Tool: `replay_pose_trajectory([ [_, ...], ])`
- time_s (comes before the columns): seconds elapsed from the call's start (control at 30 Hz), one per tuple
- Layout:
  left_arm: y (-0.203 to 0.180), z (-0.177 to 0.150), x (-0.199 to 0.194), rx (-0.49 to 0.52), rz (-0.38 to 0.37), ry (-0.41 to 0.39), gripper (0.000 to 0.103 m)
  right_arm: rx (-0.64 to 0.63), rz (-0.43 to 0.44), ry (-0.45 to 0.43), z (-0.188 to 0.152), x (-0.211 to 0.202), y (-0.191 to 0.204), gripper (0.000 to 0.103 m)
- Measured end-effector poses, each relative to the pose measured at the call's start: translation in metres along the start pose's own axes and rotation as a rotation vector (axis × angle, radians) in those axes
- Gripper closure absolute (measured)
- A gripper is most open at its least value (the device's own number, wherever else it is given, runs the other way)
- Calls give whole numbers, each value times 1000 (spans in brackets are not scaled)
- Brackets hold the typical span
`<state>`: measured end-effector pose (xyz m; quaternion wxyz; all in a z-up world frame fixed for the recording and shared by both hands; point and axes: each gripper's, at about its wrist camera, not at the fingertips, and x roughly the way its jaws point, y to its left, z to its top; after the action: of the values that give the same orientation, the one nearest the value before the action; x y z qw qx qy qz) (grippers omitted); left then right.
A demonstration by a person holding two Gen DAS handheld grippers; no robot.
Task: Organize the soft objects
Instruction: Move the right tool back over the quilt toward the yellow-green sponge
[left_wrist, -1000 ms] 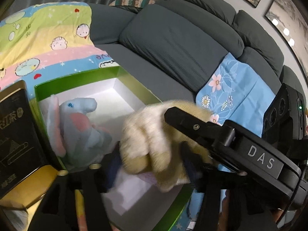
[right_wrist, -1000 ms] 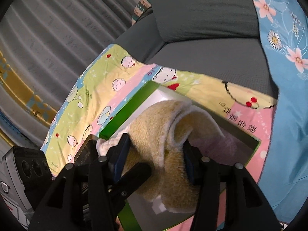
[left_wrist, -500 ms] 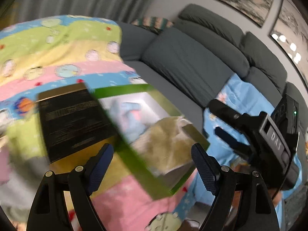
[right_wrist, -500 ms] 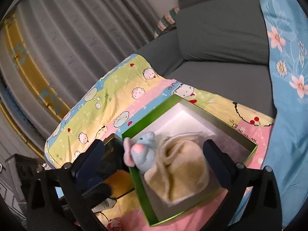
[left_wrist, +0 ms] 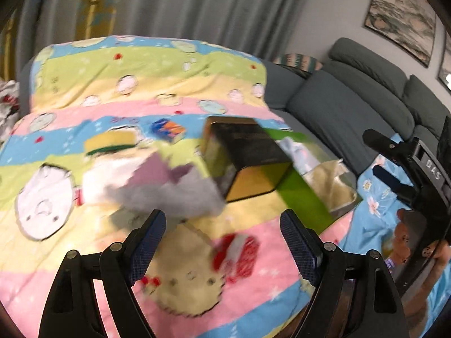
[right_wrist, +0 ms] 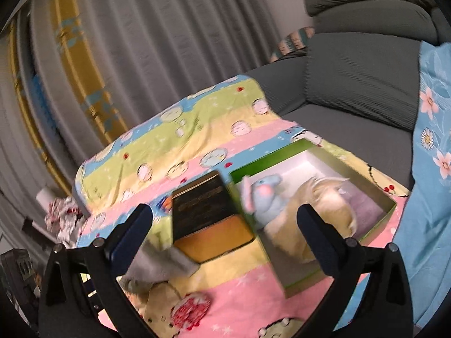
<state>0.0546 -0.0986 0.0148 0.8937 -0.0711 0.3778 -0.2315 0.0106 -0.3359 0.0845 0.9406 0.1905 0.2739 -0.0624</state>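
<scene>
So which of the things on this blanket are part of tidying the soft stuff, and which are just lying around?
Part of the job:
green box
blue plush toy, in the box
cream fluffy cloth, in the box
grey and purple soft item, on the blanket

Just lying about:
black and gold tin
small blue and orange cube
cartoon blanket
grey sofa

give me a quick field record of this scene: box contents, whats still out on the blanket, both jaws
box: green box, open top, white inside
in box: blue plush toy and cream fuzzy cloth
beside box: black and gold tin, touching its left wall
still out: grey and purple soft item, yellow and green sponge, on the cartoon blanket
left gripper: jaws have just been opening, nothing between them
right gripper: jaws have just been opening, wide, nothing held
focus: both views blurred
</scene>
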Motion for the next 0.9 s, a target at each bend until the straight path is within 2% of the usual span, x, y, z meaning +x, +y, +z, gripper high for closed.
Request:
replay_pose_trajectory([
  [0.2, 31, -19, -20, -53, 61, -2, 20, -86, 49, 109, -30, 6, 38, 1],
  [0.3, 49, -30, -30, -96, 82, 1, 20, -126, 44, 152, -42, 11, 53, 1],
  [0.53, 88, -51, -49, -189, 123, 5, 20, -218, 55, 212, -64, 20, 91, 1],
  [0.8, 124, -68, -59, -304, 156, -1, 20, -242, 98, 287, -84, 34, 118, 2],
  [0.9, 132, -71, -59, -329, 150, 1, 20, -224, 157, 326, -89, 39, 127, 3],
])
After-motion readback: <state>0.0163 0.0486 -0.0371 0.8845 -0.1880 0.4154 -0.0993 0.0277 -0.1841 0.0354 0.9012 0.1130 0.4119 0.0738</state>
